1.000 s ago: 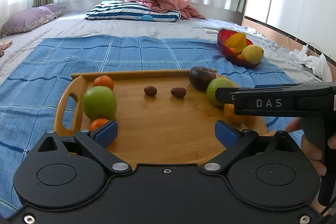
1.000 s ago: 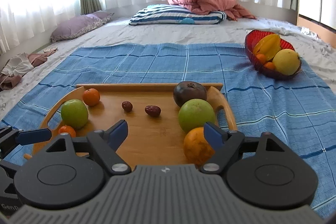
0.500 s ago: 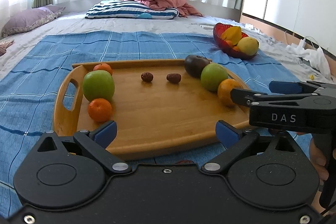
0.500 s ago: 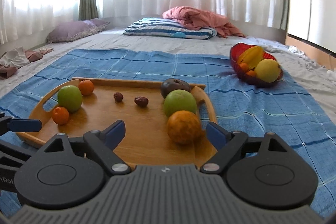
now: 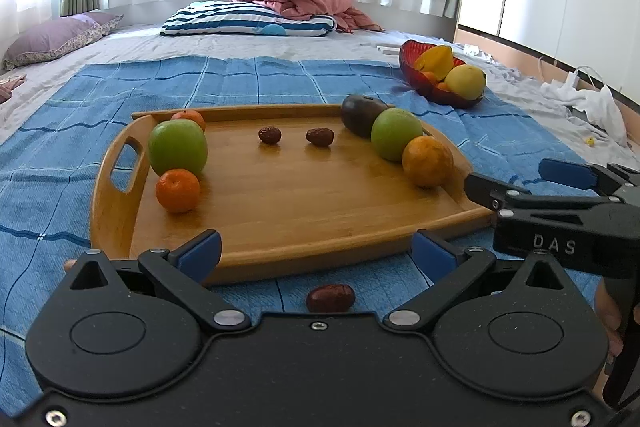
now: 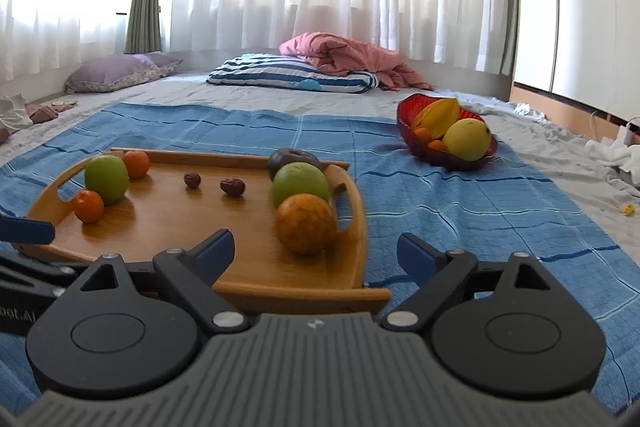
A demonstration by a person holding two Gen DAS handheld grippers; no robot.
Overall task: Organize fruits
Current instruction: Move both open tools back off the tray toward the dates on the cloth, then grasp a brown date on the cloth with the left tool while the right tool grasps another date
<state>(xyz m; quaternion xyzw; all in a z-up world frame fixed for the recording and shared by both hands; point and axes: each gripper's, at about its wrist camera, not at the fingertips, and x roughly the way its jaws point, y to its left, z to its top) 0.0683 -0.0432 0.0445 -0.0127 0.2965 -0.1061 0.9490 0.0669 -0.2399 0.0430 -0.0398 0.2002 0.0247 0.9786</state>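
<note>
A wooden tray (image 5: 280, 211) lies on a blue checked cloth. It holds two green apples (image 5: 178, 146) (image 5: 396, 134), two small tangerines (image 5: 177, 190), an orange (image 5: 427, 160), a dark round fruit (image 5: 362, 115) and two red dates (image 5: 270, 135). One date (image 5: 330, 297) lies on the cloth just before the tray, between my left fingers. My left gripper (image 5: 316, 254) is open and empty at the tray's near edge. My right gripper (image 6: 316, 254) is open and empty by the tray's near right corner (image 6: 372, 293); it also shows in the left wrist view (image 5: 532, 187).
A red bowl (image 5: 436, 87) with a star fruit, a yellow fruit and small oranges sits on the cloth at the far right. Pillows and a pink blanket (image 5: 296, 1) lie at the back. White cloth and cables (image 5: 592, 103) lie to the right.
Both grippers have pulled back from over the tray toward its near edge and risen slightly. The date on the cloth has come into view. Both stay open.
</note>
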